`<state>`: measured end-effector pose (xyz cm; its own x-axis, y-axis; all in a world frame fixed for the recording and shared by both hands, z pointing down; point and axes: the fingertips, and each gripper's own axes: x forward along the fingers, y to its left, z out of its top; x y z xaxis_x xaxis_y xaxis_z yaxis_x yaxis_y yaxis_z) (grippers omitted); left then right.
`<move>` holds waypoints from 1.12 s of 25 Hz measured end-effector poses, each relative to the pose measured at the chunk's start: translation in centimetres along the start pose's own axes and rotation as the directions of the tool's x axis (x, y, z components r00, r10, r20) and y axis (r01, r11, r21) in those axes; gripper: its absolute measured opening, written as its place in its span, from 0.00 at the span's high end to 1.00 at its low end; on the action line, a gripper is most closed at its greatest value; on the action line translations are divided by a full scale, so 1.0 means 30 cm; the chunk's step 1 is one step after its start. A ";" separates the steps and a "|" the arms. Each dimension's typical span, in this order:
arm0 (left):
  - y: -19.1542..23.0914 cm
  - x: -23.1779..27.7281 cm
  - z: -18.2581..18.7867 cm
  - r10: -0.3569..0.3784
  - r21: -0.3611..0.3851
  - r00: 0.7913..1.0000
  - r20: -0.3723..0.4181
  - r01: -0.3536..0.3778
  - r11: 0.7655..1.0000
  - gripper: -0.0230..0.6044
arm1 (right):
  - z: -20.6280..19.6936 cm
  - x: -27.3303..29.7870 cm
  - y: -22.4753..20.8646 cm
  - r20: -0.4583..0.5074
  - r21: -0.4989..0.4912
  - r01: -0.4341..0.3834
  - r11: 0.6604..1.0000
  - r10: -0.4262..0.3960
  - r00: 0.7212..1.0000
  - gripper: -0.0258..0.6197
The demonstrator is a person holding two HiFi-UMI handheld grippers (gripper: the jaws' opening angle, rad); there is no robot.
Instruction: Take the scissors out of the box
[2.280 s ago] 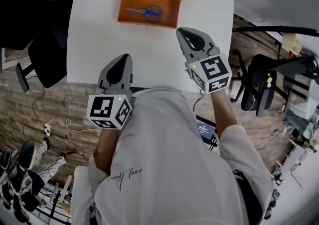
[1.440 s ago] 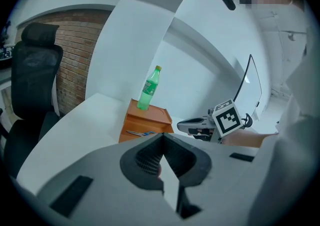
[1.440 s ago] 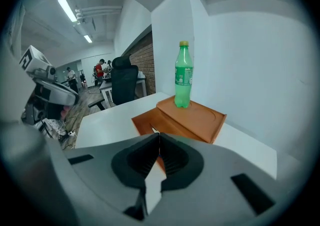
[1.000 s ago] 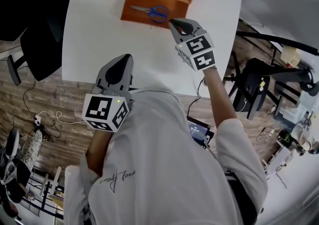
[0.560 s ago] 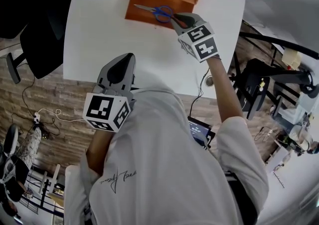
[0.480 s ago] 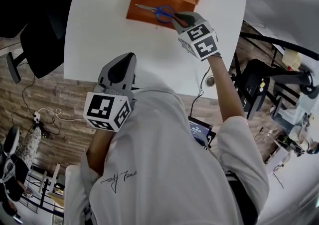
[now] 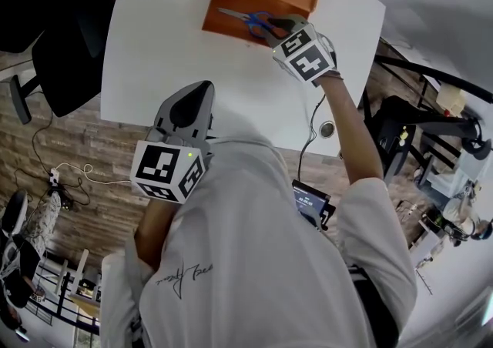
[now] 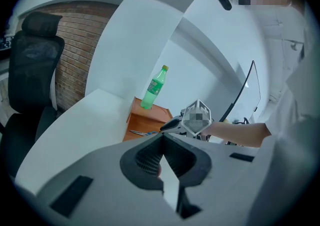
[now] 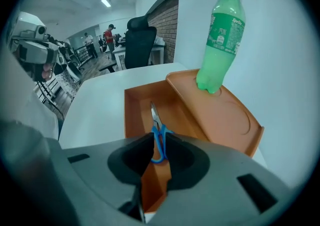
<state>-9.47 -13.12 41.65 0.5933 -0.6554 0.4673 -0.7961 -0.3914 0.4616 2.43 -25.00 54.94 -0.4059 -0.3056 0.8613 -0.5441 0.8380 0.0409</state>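
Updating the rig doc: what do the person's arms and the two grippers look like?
The left gripper and right gripper are grey, tapering to a beak around a dark oval cutout. Each carries a white cube (left, right) with black square markers; the left one shows a green light. No cables visible. White short-sleeved T-shirt, dark script print. Right jaws have just been opening, scissors handles between them.

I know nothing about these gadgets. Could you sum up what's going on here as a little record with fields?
Table: white, holds an orange box
Scissors: blue handles, lying in the box's open compartment
Bottle: green, upright on the box's raised tray
Right gripper: fingers have just been opening, scissors' handles between them, not gripped
Left gripper: fingers together, empty, held back from the box
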 end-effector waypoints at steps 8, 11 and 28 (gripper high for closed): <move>0.029 -0.003 0.004 0.022 -0.019 1.000 0.006 -0.022 1.000 0.95 | -0.037 0.069 -0.018 -0.111 -0.079 -0.035 0.996 0.026 0.993 0.80; 0.041 -0.004 0.002 0.028 -0.028 1.000 0.008 -0.028 0.999 0.95 | -0.035 0.081 -0.017 -0.118 -0.092 -0.047 0.995 0.036 0.992 0.80; 0.105 0.007 0.013 0.035 -0.063 0.999 0.009 -0.035 0.997 0.95 | -0.062 0.162 0.013 -0.228 -0.154 -0.121 0.981 0.084 0.970 0.75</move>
<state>-11.89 -14.73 42.90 0.5637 -0.6745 0.4768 -0.8071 -0.3273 0.4914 1.60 -25.31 60.08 -0.2718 -0.1233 0.9544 -0.3719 0.9282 0.0140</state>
